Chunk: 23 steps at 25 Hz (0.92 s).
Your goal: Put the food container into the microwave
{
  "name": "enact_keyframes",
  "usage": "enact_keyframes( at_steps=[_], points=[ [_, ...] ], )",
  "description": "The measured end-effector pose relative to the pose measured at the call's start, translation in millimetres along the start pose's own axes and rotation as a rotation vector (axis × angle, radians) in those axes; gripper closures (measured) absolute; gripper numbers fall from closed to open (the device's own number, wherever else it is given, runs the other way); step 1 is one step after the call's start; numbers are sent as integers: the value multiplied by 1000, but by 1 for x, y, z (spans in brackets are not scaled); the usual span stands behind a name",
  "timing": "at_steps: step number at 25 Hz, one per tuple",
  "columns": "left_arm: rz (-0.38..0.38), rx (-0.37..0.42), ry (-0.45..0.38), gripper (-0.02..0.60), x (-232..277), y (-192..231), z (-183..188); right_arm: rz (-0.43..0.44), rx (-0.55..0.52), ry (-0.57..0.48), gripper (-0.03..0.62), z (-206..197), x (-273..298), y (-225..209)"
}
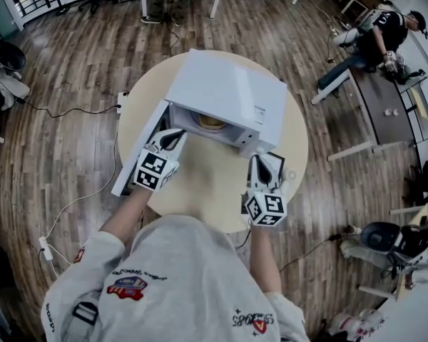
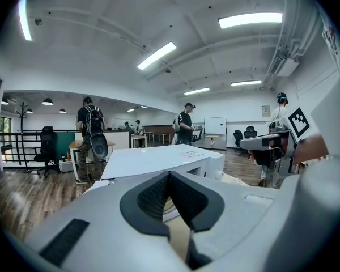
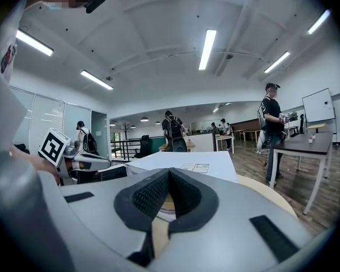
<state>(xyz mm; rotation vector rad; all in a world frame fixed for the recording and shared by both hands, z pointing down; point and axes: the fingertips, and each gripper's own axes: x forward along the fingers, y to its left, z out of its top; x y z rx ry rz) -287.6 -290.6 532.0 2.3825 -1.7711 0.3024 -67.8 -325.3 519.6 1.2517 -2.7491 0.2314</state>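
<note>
While door point(image 1: 138, 149) open, container point(image 1: 212, 122) inside microwave point(image 1: 232, 91)

The microwave point(image 1: 228, 95) stood on the table point(image 1: 200, 191), just ahead of the left fingers point(image 1: 172, 140) and right fingers point(image 1: 261, 165). The container point(image 1: 212, 122) lay inside, past the left fingers, with the door point(image 1: 137, 152) to their left.

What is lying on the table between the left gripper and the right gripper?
Nothing: in the head view, only bare table shows between the left gripper and the right gripper.

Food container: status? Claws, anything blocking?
Left claw shut, empty; right claw shut, empty. Food container inside microwave, door open. Nothing blocking, claws just outside the opening.
</note>
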Motion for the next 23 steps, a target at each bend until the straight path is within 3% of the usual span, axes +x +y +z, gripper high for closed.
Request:
enact_keyframes(
  at_steps=[23],
  points=[
    [-30,-22,42,577,8,-10,-23,4,14,21,603,-12,1,-5]
  ],
)
